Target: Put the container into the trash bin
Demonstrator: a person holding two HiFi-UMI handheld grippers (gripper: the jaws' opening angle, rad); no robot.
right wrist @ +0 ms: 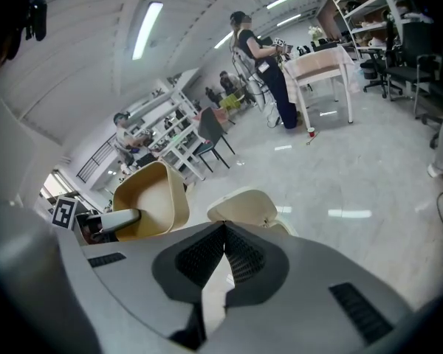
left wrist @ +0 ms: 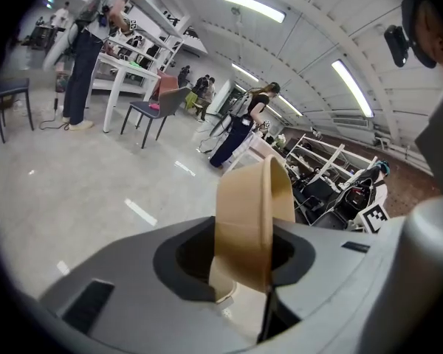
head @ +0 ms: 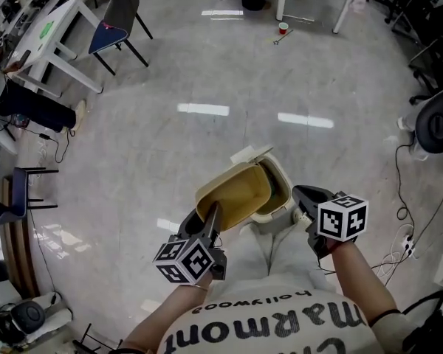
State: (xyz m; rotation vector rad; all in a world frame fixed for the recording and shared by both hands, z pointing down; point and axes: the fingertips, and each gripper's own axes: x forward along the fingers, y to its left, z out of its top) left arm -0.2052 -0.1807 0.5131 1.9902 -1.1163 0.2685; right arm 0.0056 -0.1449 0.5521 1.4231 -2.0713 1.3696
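A: Any writing we can read?

B: Only on our own shirt (head: 280, 323), upside down from where we look: "Marmont" in large letters and "Hollywood" in smaller ones.

A: And the trash bin (head: 282, 200)?

B: It's cream and stands on the grey floor (head: 207, 72) just ahead of us, with its lid (head: 251, 154) at the far edge. We can't see inside it, because the container (head: 236, 194) hangs tilted over its mouth.

A: Anything in the container?

B: We see only a bare tan inside. Our left gripper (head: 213, 212) pinches its wall. Our right gripper (head: 299, 196) is just beside the bin, jaws pressed together on nothing.
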